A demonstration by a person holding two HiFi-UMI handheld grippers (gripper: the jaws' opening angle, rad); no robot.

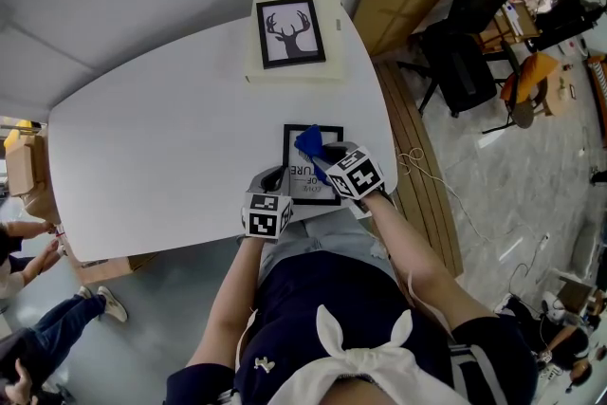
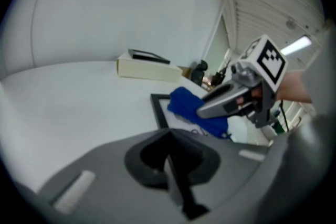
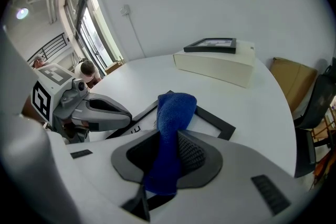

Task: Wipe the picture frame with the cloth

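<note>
A black picture frame (image 1: 288,152) with printed lettering lies flat on the white table (image 1: 171,156), close to its front edge. My right gripper (image 1: 323,157) is shut on a blue cloth (image 1: 307,141), and the cloth's bunched end rests on the frame's glass. In the right gripper view the cloth (image 3: 175,110) runs up between the jaws onto the frame (image 3: 219,123). My left gripper (image 1: 274,179) is shut and holds nothing, its tip by the frame's left edge. The left gripper view shows the frame's corner (image 2: 159,113) and the cloth (image 2: 185,103) under the right gripper (image 2: 206,110).
A cream box (image 1: 324,66) at the table's far side carries a second black frame with a deer picture (image 1: 290,31). Cardboard sheets (image 1: 408,0) and dark chairs (image 1: 469,43) stand to the right of the table. People (image 1: 28,299) are at the left.
</note>
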